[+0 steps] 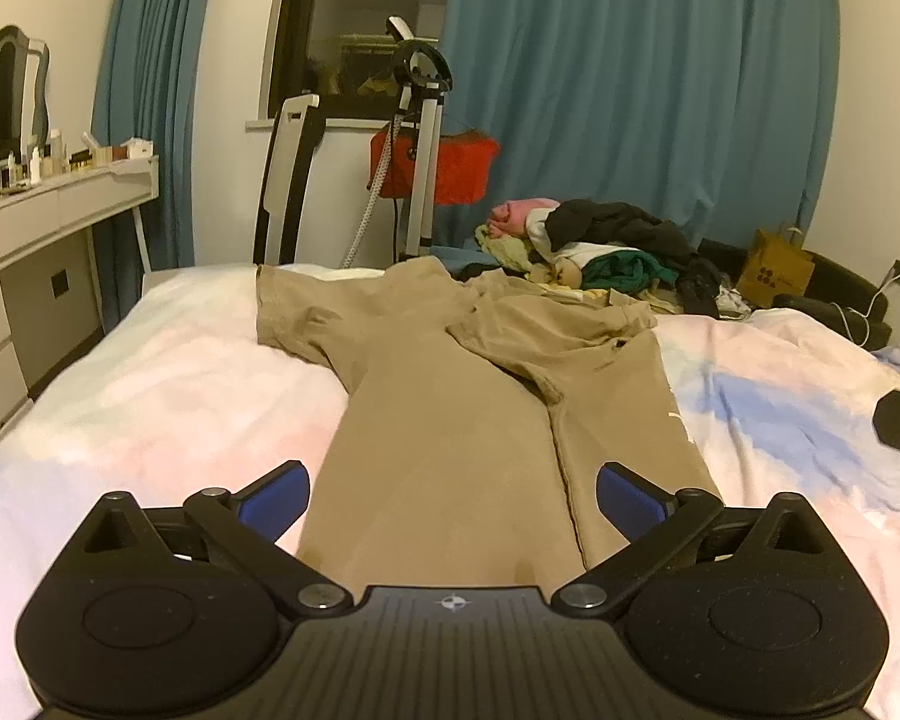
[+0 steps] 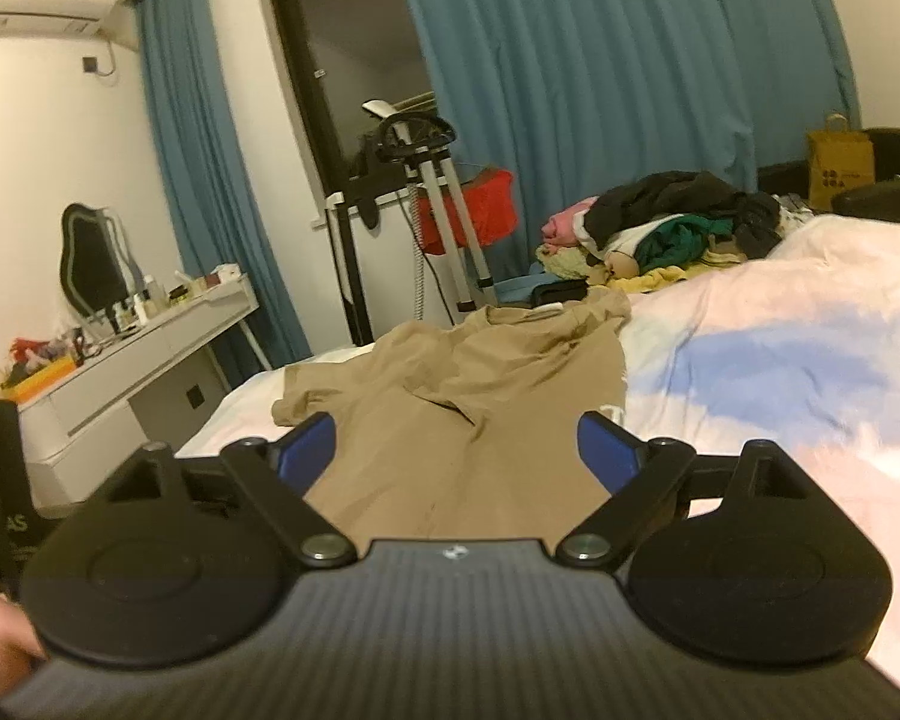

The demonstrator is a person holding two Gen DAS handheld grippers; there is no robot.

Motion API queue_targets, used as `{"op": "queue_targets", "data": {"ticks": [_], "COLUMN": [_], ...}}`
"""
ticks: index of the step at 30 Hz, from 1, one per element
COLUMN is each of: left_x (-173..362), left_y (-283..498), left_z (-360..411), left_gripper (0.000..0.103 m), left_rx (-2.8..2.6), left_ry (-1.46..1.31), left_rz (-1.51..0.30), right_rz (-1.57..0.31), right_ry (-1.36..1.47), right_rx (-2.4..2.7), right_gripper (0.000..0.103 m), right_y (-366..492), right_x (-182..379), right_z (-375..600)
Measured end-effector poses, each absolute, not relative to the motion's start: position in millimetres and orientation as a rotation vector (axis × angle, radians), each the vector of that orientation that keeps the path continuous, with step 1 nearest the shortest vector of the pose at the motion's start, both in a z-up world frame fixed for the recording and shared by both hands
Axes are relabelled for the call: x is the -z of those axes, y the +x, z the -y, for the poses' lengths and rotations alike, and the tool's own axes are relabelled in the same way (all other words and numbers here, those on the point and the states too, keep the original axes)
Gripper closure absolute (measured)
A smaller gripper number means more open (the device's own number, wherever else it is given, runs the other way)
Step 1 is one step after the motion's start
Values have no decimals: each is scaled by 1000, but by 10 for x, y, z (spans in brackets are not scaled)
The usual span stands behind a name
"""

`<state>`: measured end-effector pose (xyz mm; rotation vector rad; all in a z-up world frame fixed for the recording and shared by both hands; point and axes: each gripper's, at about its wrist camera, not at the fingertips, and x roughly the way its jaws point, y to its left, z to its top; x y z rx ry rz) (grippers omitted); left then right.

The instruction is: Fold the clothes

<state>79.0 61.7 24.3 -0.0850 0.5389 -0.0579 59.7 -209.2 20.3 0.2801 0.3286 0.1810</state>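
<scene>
Hovering with jaws spread wide and nothing between the blue pads, the left gripper [image 1: 453, 498] and right gripper [image 2: 456, 450] both stand released over a tan cotton garment [image 1: 450, 420], which lies directly ahead of them on the pastel-printed bed cover [image 1: 168, 384]. The folded-over sleeve looks loose; a hasty grab of one layer could drag it askew. Beyond the grippers, a brown paper bag [image 2: 840, 165] stands, contents hidden; an unfolded clothes heap [image 1: 606, 246] waits.
</scene>
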Motion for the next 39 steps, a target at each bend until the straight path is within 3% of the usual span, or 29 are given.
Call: {"op": "queue_targets", "data": {"ticks": [21, 29, 39], "left_x": [51, 171, 657], "left_y": [1354, 2089, 2760], "left_z": [-780, -1372, -2102], "left_gripper": [0, 1, 8], "left_rx": [-84, -99, -130], "left_ry": [-206, -504, -822], "left_rz": [-690, -836, -658], "right_rz": [-378, -399, -439], "right_ry": [365, 419, 497], "right_rx": [-111, -89, -27], "right_gripper": [14, 14, 14], "right_y": [638, 741, 1108], "right_x": [21, 20, 169], "right_z": [2342, 2610, 2869]}}
